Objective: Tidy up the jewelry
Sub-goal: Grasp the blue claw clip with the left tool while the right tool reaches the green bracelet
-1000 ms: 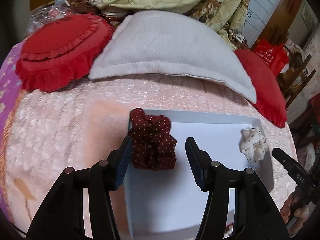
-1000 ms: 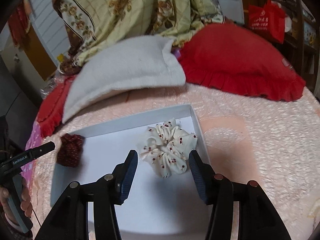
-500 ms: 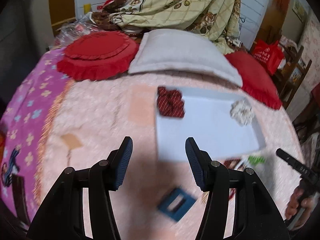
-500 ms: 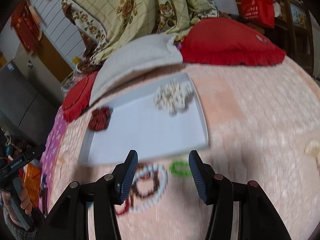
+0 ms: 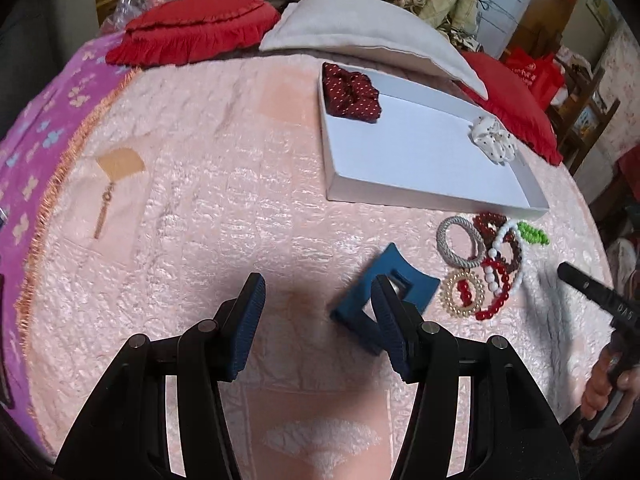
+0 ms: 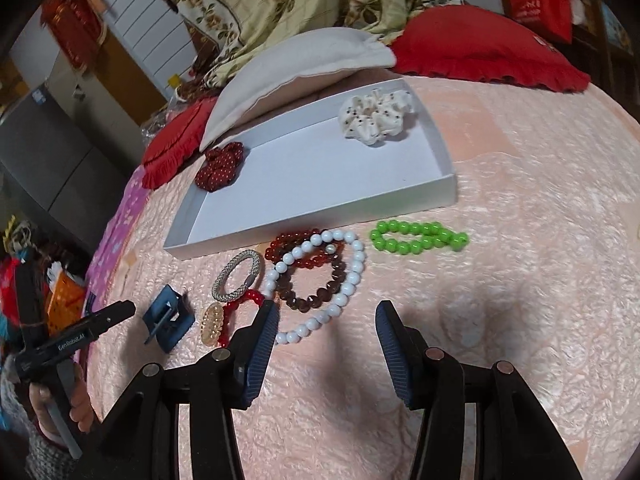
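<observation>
A shallow white tray point(image 5: 404, 196) is seen lying on a bed covered with a pink quilted bedspread point(image 5: 208, 208). Two scrunchies are held in the tray: a dark red dotted scrunchie point(image 5: 350, 94) in one far corner and a cream dotted scrunchie point(image 6: 374, 118) in the other far corner, well apart from each other.

Just outside the tray's near wall, a cluster of jewelry is spread on the bedspread. A white bead bracelet point(image 6: 320, 286) is overlapped with a brown bead bracelet point(image 6: 314, 294) and a translucent red bead bracelet point(image 6: 296, 246). Beside them a silver mesh bangle point(image 6: 238, 276) is laid, and next to that a small red bead bracelet point(image 6: 236, 312) touching a gold-coloured ring-shaped ornament point(image 6: 213, 325). A green bead bracelet point(image 6: 418, 237) is set apart on the other side, near the tray's corner. A blue hair clip point(image 5: 384, 292) is found beside the cluster.

The left claw point(image 5: 318, 322) is held above the bedspread with its jaws spread wide and nothing between them; its right finger is seen in front of the blue hair clip, though contact cannot be told. The right claw point(image 6: 326, 354) is likewise held wide open and empty, just short of the white bead bracelet.

At the head of the bed a grey-white pillow point(image 5: 368, 30) and red frilled cushions point(image 5: 192, 28) are piled.
</observation>
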`<state>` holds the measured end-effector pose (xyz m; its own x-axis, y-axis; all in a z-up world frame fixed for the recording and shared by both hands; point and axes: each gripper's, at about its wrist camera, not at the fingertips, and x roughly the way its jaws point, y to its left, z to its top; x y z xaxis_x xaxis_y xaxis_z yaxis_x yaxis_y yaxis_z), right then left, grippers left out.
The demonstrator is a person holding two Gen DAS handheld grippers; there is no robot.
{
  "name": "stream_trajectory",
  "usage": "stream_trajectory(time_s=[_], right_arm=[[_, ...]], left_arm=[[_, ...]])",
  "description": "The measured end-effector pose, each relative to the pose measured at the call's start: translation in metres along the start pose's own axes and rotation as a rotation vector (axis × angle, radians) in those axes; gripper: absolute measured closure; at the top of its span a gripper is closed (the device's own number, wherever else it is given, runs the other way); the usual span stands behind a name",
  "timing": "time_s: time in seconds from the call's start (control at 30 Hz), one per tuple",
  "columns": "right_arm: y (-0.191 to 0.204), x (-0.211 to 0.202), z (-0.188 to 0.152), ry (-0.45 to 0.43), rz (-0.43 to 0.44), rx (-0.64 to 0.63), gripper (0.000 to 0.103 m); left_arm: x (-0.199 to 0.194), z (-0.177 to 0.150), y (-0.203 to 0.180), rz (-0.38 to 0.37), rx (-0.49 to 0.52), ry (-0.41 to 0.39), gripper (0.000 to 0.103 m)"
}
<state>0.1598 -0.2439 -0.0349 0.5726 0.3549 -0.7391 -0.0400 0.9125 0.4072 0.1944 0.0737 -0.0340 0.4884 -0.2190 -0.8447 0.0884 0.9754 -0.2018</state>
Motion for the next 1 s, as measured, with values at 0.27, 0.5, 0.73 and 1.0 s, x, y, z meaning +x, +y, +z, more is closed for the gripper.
stream_trajectory(time_s=[0.27,0.5,0.73,1.0], right_arm=[[-0.003,0.015,0.001,-0.034,-0.110,-0.024,0.055],[-0.049,0.012,0.022,-0.079,-0.216,0.063,0.055],[-0.062,0.031,0.036,-0.038,-0.196,0.030,0.055],[-0.049,0.041,0.033,-0.035,-0.190,-0.067,0.075]], left_arm=[[0.020,0.005,0.002,-0.088,0.018,0.017,0.048],[0.039,0.004,-0.005,-0.121,0.049,0.055,0.048],[0.043,0.002,-0.013,-0.114,0.103,0.052,0.048],[0.044,-0.003,-0.027,-0.070,0.157,0.059,0.081]])
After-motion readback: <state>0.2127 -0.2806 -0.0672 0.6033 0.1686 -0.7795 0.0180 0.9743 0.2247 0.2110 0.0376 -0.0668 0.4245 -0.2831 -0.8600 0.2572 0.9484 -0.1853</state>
